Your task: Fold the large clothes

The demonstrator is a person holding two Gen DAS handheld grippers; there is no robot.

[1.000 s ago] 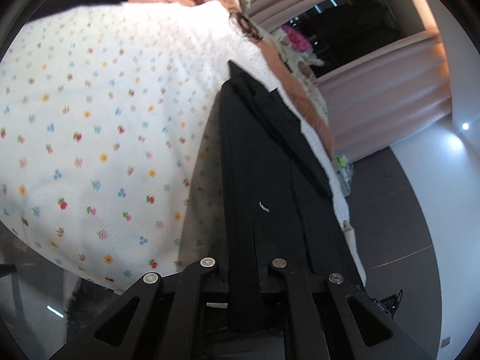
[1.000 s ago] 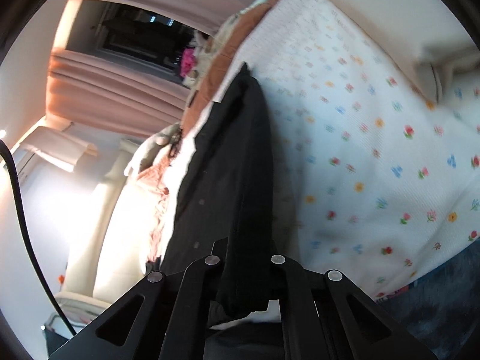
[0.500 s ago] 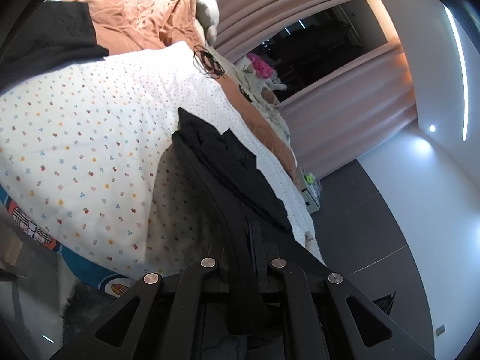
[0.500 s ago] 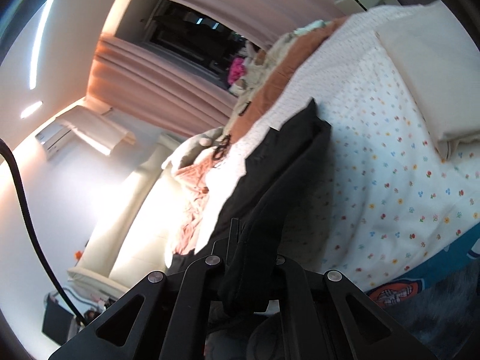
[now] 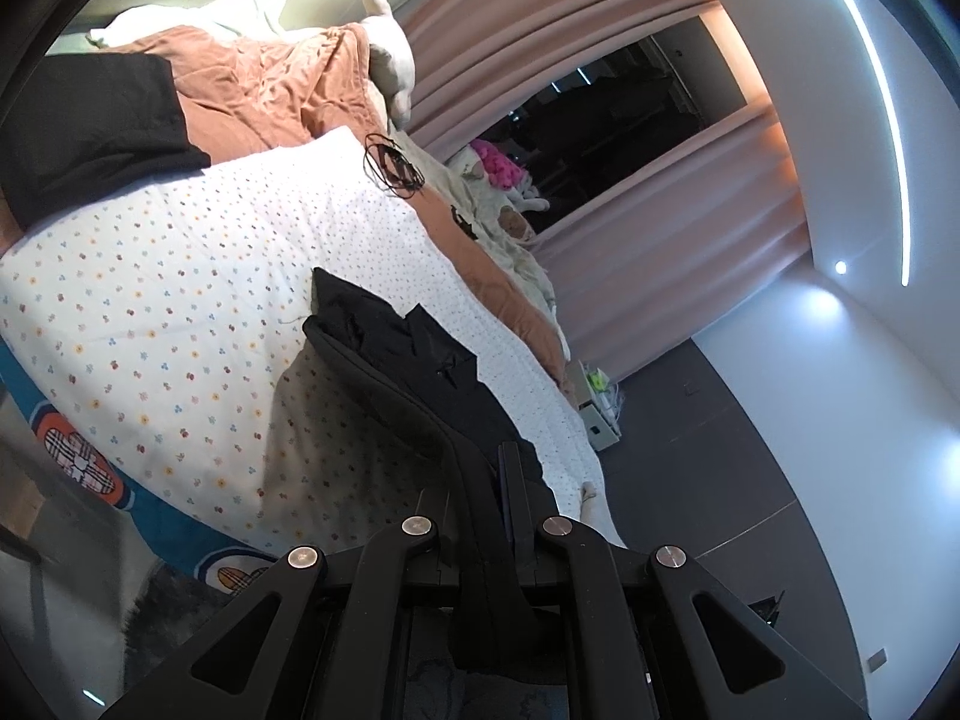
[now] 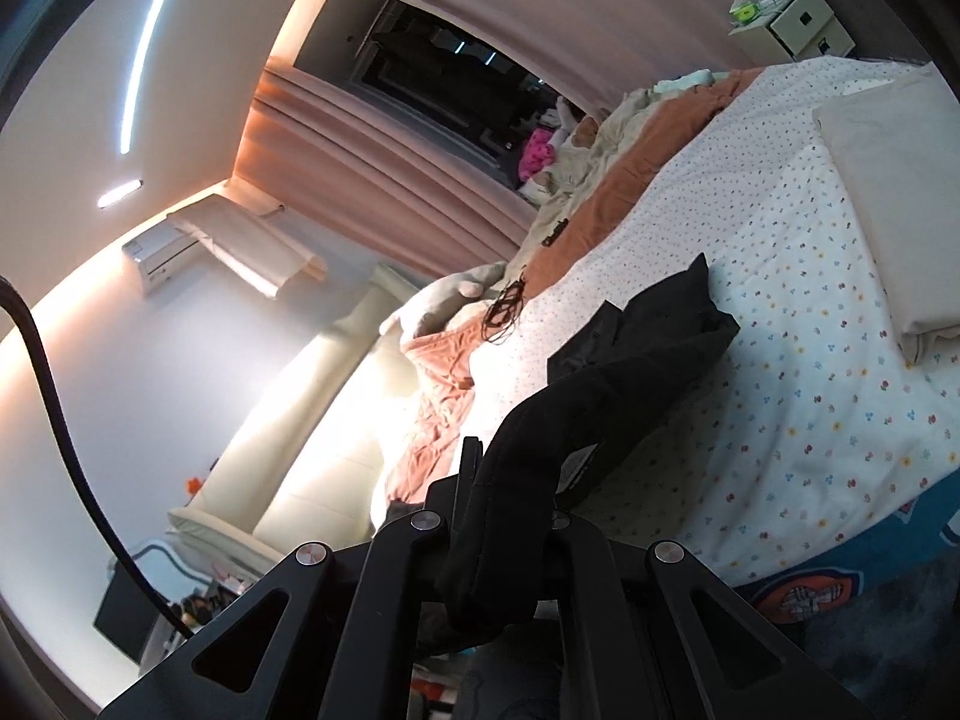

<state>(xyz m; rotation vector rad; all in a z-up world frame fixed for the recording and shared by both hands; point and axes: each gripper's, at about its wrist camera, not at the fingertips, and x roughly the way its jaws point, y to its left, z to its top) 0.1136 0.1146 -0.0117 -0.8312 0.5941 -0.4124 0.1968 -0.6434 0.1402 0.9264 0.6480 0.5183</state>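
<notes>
A large black garment stretches from the flowered bed sheet up into my left gripper, which is shut on its near edge. In the right wrist view the same black garment runs from a bunched far end on the sheet up into my right gripper, also shut on a thick fold of it. Both near ends hang lifted above the bed; the far part still rests on the sheet. A white label shows on the cloth near the right fingers.
An orange quilt and another black cloth lie at the bed's head. A cream pillow sits on the right side. Coiled black cable lies on the sheet. Curtains, a dark window and a bedside cabinet stand beyond.
Both grippers have risen with the garment, so the bed looks farther and smaller. The garment's near part has left the sheet and its far end has bunched up.
</notes>
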